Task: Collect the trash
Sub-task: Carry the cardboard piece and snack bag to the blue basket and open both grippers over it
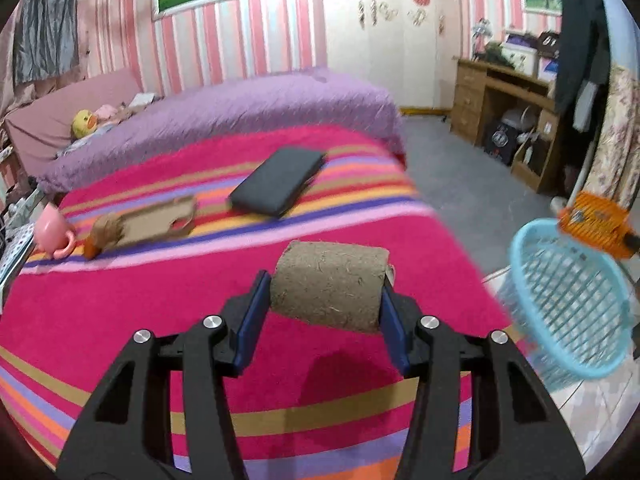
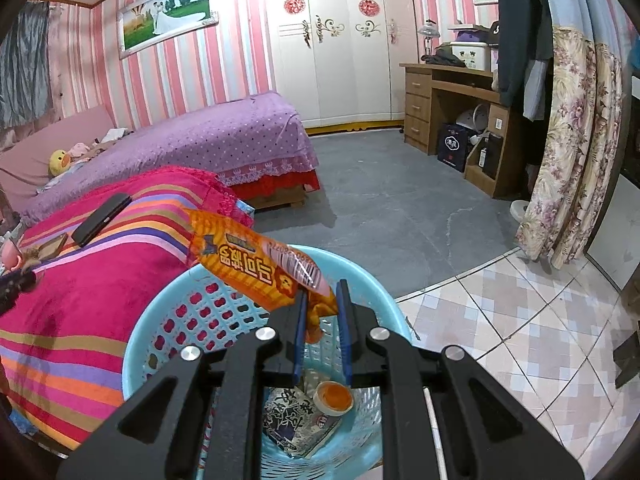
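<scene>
Left gripper (image 1: 326, 296) clamping fibrous cardboard tube (image 1: 330, 284), right gripper (image 2: 322, 316) pinching crinkly orange wrapper (image 2: 248, 264), seemingly above lattice basket (image 2: 360, 276)

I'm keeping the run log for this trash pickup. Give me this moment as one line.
left hand-held gripper: shut on cardboard roll above bed | right hand-held gripper: shut on orange wrapper over blue basket

Basket (image 2: 168, 320) mouth open — wrapper (image 2: 256, 268) overhangs rim.

Both wrist views look down-forward, close; perhaps sharing bed (image 1: 160, 320), basket (image 2: 372, 292)
</scene>
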A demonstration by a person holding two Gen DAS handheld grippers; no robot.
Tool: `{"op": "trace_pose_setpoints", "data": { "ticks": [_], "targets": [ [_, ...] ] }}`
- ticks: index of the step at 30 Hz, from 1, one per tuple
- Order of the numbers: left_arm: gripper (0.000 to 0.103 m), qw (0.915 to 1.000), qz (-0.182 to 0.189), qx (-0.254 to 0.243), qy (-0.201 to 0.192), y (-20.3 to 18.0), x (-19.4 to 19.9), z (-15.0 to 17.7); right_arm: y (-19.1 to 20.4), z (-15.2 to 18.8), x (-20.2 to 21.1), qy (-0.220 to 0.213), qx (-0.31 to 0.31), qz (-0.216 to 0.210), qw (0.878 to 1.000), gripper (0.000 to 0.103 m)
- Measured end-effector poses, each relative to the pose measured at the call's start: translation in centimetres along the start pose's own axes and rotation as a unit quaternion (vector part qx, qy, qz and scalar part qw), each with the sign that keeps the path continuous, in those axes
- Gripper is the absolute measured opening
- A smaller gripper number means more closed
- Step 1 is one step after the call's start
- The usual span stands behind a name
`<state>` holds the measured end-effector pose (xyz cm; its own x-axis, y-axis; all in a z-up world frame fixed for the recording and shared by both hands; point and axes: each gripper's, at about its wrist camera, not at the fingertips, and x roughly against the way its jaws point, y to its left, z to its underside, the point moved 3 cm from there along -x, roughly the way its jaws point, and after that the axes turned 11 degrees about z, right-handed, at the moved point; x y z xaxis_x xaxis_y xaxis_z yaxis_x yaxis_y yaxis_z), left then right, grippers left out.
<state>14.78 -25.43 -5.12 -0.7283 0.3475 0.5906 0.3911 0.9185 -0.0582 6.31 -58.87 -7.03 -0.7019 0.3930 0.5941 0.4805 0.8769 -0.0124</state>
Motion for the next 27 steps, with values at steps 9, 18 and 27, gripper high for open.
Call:
{"op": "trace_pose_setpoints", "data": {
  "ticks": [9,18,27],
  "targets": [
    [0.051,0.9977,0.041,-0.050,-0.020,-10.9,-2.0,-0.5,-1.2,-0.1,-0.7,0.005,0.010,0.039,0.999,0.015],
    [0.051,0.9953,0.077,-0.059,-0.005,-17.1,-5.2,-0.2,-3.1,0.3,-2.0,0.022,-0.009,0.055,0.998,0.015],
    [0.052,0.9934,0.096,-0.060,0.016,-19.8,-7.5,0.4,-4.2,0.3,-2.7,0.028,-0.024,0.053,0.998,0.014]
  ]
}}
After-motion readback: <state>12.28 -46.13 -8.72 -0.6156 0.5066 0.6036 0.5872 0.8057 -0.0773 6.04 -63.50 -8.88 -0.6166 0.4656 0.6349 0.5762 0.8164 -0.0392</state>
